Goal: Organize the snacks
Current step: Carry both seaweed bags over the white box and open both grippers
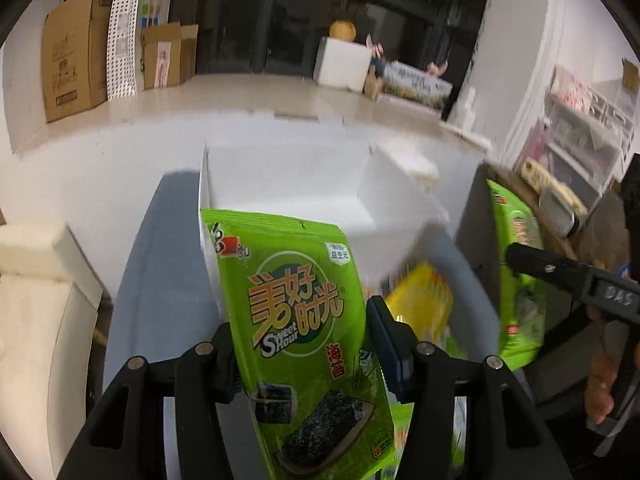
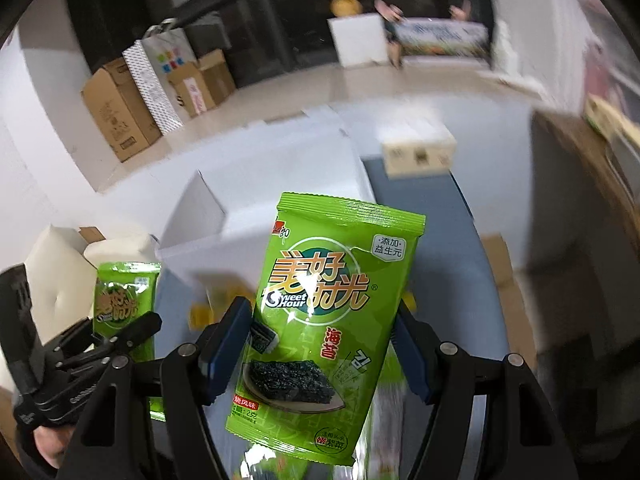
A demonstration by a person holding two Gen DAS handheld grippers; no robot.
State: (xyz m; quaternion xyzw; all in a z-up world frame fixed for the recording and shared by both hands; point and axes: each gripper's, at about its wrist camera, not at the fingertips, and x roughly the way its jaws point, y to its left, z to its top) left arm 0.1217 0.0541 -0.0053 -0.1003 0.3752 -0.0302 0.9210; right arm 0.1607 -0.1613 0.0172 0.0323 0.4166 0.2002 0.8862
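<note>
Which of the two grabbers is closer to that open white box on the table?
Left, as far as these views show. The left gripper holds its seaweed packet right at the white box; the right gripper with its packet sits off to the box's right.

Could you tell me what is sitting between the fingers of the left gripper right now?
A green seaweed snack packet stands upright between the fingers of the left gripper, which is closed on it; the left wrist view shows this.

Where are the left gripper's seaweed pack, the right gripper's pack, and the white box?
left pack [image 1: 298, 316], left wrist view, on its printed front
right pack [image 2: 320, 308], right wrist view, on its printed front
white box [image 1: 288, 188], left wrist view, on its inner wall
</note>
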